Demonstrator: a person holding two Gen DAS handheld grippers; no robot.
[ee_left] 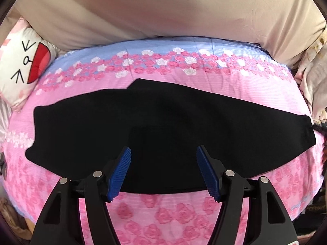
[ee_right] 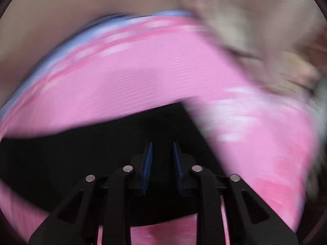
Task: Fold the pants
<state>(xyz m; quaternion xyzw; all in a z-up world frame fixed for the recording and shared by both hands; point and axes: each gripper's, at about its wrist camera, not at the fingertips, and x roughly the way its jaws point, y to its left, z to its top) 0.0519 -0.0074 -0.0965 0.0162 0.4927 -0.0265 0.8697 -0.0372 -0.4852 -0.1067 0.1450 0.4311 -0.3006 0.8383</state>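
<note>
Pants [ee_left: 163, 130] lie flat across the pink floral bedspread [ee_left: 173, 210]. Left gripper [ee_left: 163, 153] hovers wide and empty; right gripper [ee_right: 162, 145], narrow, may pinch only one layer, so the fold could skew.

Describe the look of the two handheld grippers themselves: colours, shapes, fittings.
The left gripper and right gripper match: black angular plastic linkage arms with triangular cut-outs, joined by round silver pivot pins. Each finger ends in a flat blue pad with a fine ribbed, toothed texture. No cables, sleeves or hands show.
</note>
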